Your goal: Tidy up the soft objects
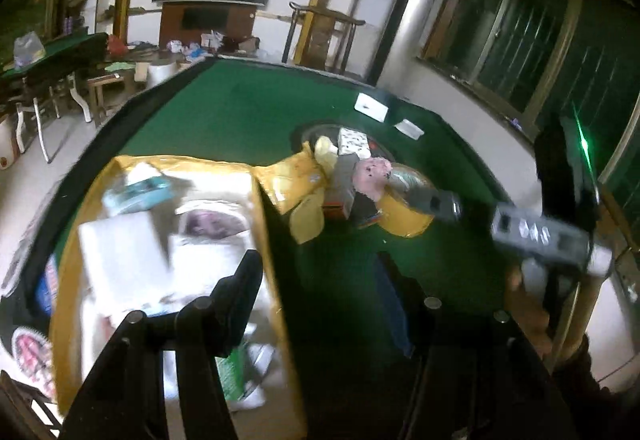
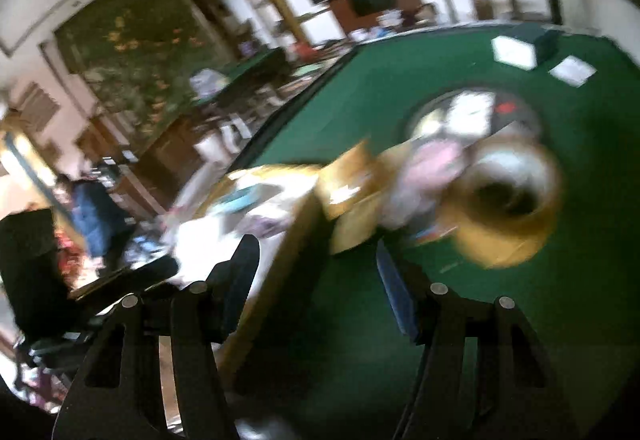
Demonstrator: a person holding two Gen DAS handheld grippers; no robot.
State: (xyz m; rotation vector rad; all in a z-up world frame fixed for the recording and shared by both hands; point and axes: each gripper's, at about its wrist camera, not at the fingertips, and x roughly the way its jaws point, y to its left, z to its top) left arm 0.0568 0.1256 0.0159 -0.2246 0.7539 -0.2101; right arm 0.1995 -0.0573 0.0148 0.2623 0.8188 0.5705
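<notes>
soft objects (image 1: pixel 320 176) lie heaped mid-surface (image 1: pixel 240 112) beside a yellow box (image 1: pixel 276 280); left hand-held gripper (image 1: pixel 320 280) and right hand-held gripper (image 2: pixel 318 260) gape empty. judged between placements; next, reach and pinch one.

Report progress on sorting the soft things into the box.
Done: the cardboard box already holds several white packs. In hand: nothing; the left gripper and right gripper are both open and empty. Left: a pile of packets and a pink soft item remains on the green table.
</notes>
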